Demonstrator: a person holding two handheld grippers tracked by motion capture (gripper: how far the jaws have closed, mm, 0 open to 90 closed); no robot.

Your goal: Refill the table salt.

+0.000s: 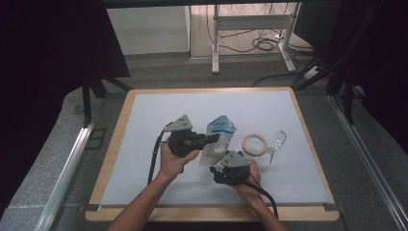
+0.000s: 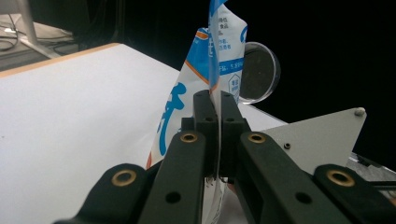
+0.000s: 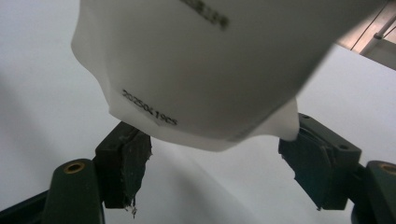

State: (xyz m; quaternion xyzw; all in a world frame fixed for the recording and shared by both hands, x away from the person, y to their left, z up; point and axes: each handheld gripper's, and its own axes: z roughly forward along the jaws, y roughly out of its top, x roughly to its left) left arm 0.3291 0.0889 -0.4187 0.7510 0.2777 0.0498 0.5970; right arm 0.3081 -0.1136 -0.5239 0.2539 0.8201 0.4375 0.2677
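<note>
Pouch (image 1: pixel 219 139), white with blue print, sits near the centre of the high view, held off the white table sheet (image 1: pixel 144 144). Ordered from largest to smallest:

Table sheet: covers most of the wooden tabletop (image 1: pixel 115 144), which shows as a tan border along the left, top and right edges.

Pouch: in the left gripper view (image 2: pixel 224 51) it stands upright in the centre of the frame, its thin side seam running down into the jaws. In the right gripper view (image 3: pixel 196 60) its white underside fills the upper half, with a printed date code at centre left.

Left gripper (image 1: pixel 211 138): centre left of the high view, jaws pointing toward frame right, pressed together on the pouch seam, pinching it flat.

Right gripper (image 1: pixel 216 169): lower centre of the high view, just below the pouch. Jaws spread, one at each lower corner of its own view; the pouch's bottom edge hangs between and above them. Pads do not press on it.

Clear lid (image 1: pixel 276 140): right of centre, tilted, near the tape roll.

Tape roll (image 1: pixel 254 144): lies flat just right of the pouch.
</note>
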